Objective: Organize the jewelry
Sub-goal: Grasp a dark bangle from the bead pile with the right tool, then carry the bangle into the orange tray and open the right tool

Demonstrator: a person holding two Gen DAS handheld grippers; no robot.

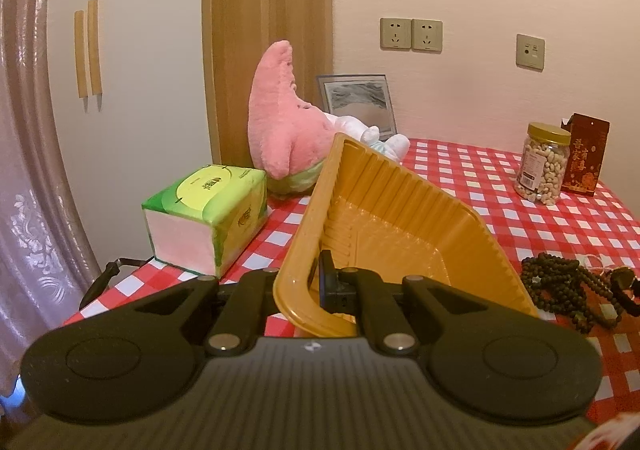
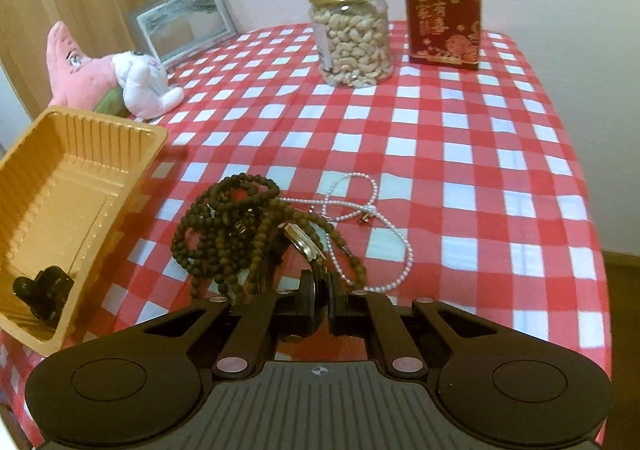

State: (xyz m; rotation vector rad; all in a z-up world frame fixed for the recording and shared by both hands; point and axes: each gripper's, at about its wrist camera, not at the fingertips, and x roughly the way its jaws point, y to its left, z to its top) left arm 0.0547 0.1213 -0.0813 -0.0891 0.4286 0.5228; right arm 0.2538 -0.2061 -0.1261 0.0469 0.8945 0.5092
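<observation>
left gripper (image 1: pixel 314 286) is clamped on the near rim of the orange tray (image 1: pixel 384 210), one finger inside the wall, the other outside. tray is tilted up, open side facing the right-hand side of the table, far corner raised toward the pink plush (image 1: pixel 280 118). from the right wrist view the same tray (image 2: pixel 72 186) sits at the left edge of frame with the left gripper's fingertip (image 2: pixel 44 290) showing inside its near corner.

right gripper (image 2: pixel 320 302) is low over the table, jaws nearly closed on a watch (image 2: pixel 306 244); the watch band runs down between the fingers. exact contact point is hidden by the fingers.

jewelry pile lies just ahead of the right gripper: dark bead strands (image 2: pixel 228 226) tangled in a heap, a pearl necklace (image 2: pixel 372 210) looped beside and partly under them. pile is near the tray's lowered long edge but apart from it. in the left view the beads (image 1: pixel 568 286) lie right of the tray.

open cloth beyond the pile, toward the nut jar (image 2: pixel 350 34) and red box (image 2: pixel 442 10) at the far edge. tissue pack (image 1: pixel 208 218) is close to the tray's left side. picture frame (image 2: pixel 184 20) leans on the wall behind the plush.

surface: red and white checked tablecloth (image 2: pixel 460 154) draping over the table's right edge. pale wall with sockets (image 1: pixel 412 35), wood panel (image 1: pixel 266 10) behind.
</observation>
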